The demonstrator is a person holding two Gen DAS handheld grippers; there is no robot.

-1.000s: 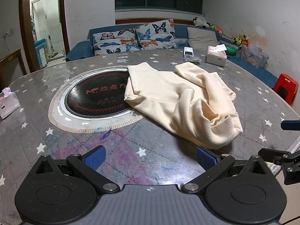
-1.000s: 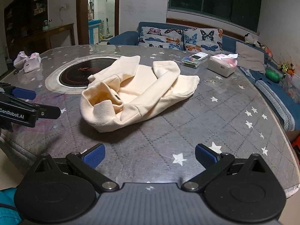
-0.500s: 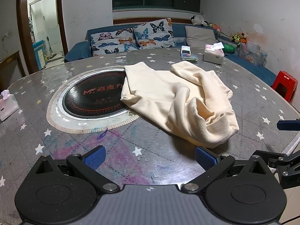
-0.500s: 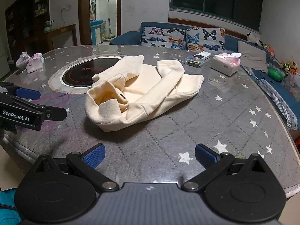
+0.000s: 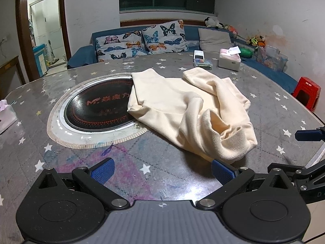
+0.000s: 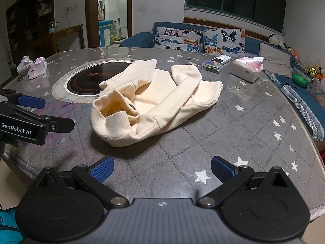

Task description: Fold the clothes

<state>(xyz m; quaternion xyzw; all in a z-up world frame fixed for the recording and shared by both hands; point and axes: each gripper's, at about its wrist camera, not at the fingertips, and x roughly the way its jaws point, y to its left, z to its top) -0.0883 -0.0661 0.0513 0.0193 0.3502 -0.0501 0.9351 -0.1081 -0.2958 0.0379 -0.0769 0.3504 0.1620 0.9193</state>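
A cream sweatshirt (image 5: pixel 189 109) lies loosely bunched in the middle of the round table (image 5: pixel 142 158), one sleeve draped across its body and a ribbed cuff toward the near edge. In the right wrist view the same sweatshirt (image 6: pixel 154 101) shows its collar opening and a small dark label. My left gripper (image 5: pixel 162 170) hovers over the near table edge, open and empty, its right fingertip close to the cuff. My right gripper (image 6: pixel 162 169) is open and empty too, a short way back from the garment. The left gripper (image 6: pixel 30 113) shows at the left edge of the right wrist view.
A black induction hob (image 5: pixel 99 107) with a white ring is set into the table left of the sweatshirt. A tissue box (image 5: pixel 229 60) and a small case (image 5: pixel 202 61) sit at the far side. Pink packets (image 6: pixel 33 66) lie far left. A sofa (image 5: pixel 142 40) and a red stool (image 5: pixel 307 90) stand beyond.
Both grippers have shifted slightly closer to the sweatshirt, which looks a little larger in both views. The garment itself has not moved, and both grippers stay open.
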